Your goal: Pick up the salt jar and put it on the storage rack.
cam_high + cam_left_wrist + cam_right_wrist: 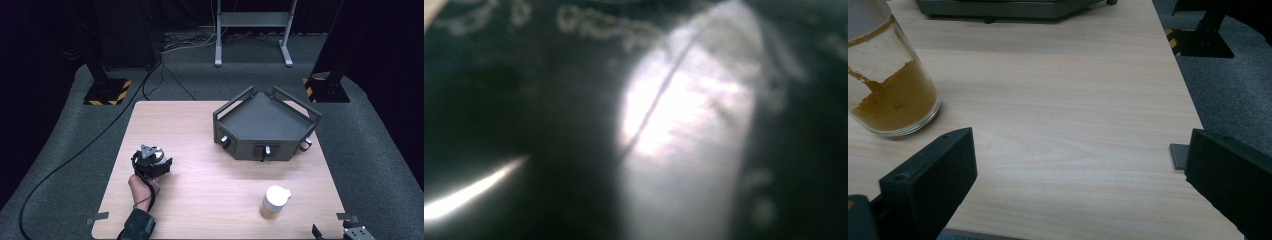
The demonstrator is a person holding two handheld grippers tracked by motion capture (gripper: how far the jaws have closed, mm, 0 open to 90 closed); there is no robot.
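The left gripper point(156, 159) sits left of the scale point(264, 127), pointing down onto a round metal disc point(159, 154) on the table point(210, 200). Its jaws are pressed in as far as they go; its own view is a blur of bright metal point(689, 125), so whether they pinch the disc I cannot tell. The right gripper point(1080, 172), below the scale at the table's near corner, stands spread wide and empty, the jar point(885, 80) just beside 1 jaw.

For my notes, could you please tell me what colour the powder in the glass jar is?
The powder in the glass jar is brownish orange, seen best in the right gripper view.
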